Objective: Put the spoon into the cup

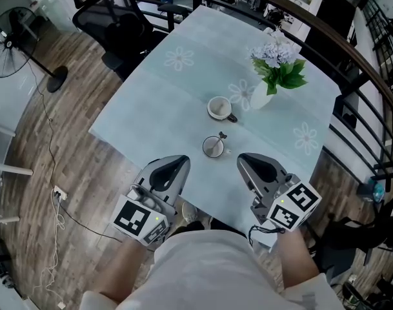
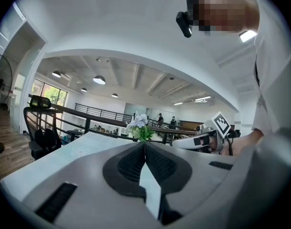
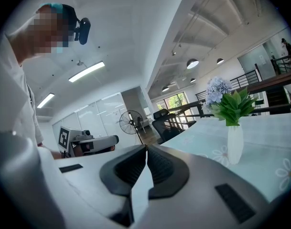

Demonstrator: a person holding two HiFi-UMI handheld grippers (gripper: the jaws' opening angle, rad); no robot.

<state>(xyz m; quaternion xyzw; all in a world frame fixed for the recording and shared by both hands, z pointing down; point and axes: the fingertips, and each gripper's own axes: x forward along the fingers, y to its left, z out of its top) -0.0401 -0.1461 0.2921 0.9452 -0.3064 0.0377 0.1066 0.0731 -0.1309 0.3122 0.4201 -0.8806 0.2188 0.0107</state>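
A: Right claw (image 1: 242,159) is fully closed, pads together, nothing between them. Left claw (image 1: 183,160) is the same: shut and empty. Both sit at the worktop (image 1: 151,108) edge farthest from the vase (image 1: 261,95).

B: Where's the spoon?

A: Looks like the spoon (image 1: 219,139) already stands in the cup (image 1: 204,147), the one farther from the vase. It's small in the head view, so that's my read, not a certainty. Can't say whether this run put it there.

B: Long axis?

A: Bowl end is down inside. The handle tips over the rim on the side facing the vase, so it points away from both claws.

B: Other cup?

A: Second cup (image 1: 210,105) is just beside the vase, between it and the spoon's cup. Nothing visible in it.

B: Which hand is nearer?

A: About even. The spoon's cup lies ahead of the claws, between their two lines, apart from both. The handle end leans slightly to the right claw's side. Any reach for it would have to go over the rim.
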